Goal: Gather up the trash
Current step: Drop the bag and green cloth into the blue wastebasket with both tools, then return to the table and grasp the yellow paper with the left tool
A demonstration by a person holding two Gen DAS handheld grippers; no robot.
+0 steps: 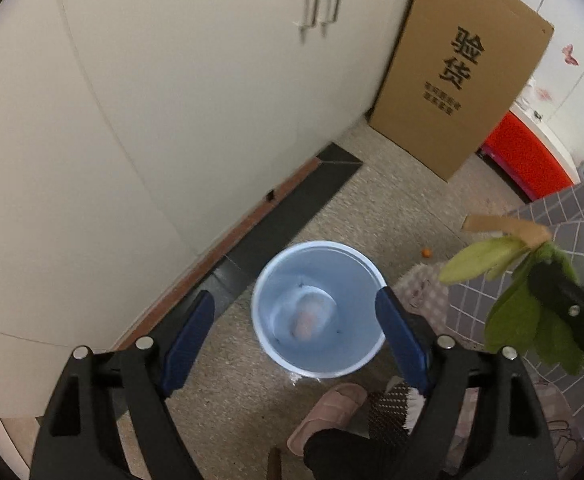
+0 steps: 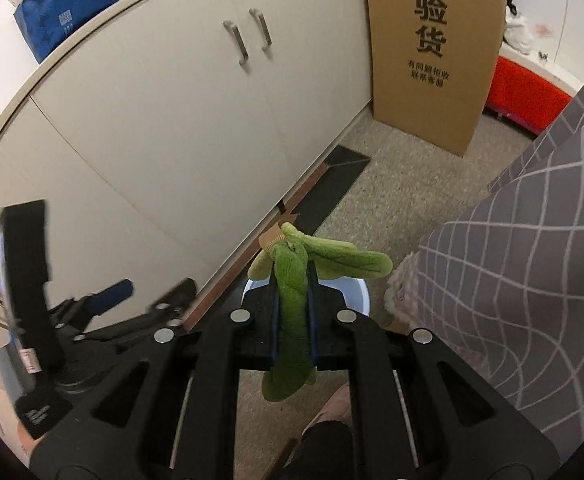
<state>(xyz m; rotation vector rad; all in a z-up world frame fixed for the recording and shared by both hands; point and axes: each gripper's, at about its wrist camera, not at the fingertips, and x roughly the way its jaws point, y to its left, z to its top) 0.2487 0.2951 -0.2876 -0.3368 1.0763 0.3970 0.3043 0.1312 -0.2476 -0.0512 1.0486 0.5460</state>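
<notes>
my left gripper (image 1: 296, 328) hangs over the pale blue trash bin (image 1: 318, 308), jaws spread wide, blue pads (image 1: 187, 336) standing off to either side of the rim. nothing sits between them and neither pad touches the bin. a pale, blurred item (image 1: 306, 322) lies at the bottom of the bin; i cannot tell what it is.

my right gripper (image 2: 292, 280) is clamped nearly closed on a bunch of green leaves (image 2: 292, 312). the leaves are pinched between the two blue pads, with loose ends drooping below the jaws and more fanning out past the fingertips. a tan strip (image 2: 271, 238) sits at the far end of the bunch. from the left wrist view the same leaves (image 1: 520, 320) hang in the air to the right of the bin, not over its opening.

the bin stands on a speckled floor (image 1: 372, 208) near the base of cream cabinet doors (image 1: 171, 100). a cardboard box (image 1: 460, 72) leans further back. a grey checked cloth (image 2: 512, 280) is on the right, and a pink slipper (image 1: 328, 412) is just beside the bin.
</notes>
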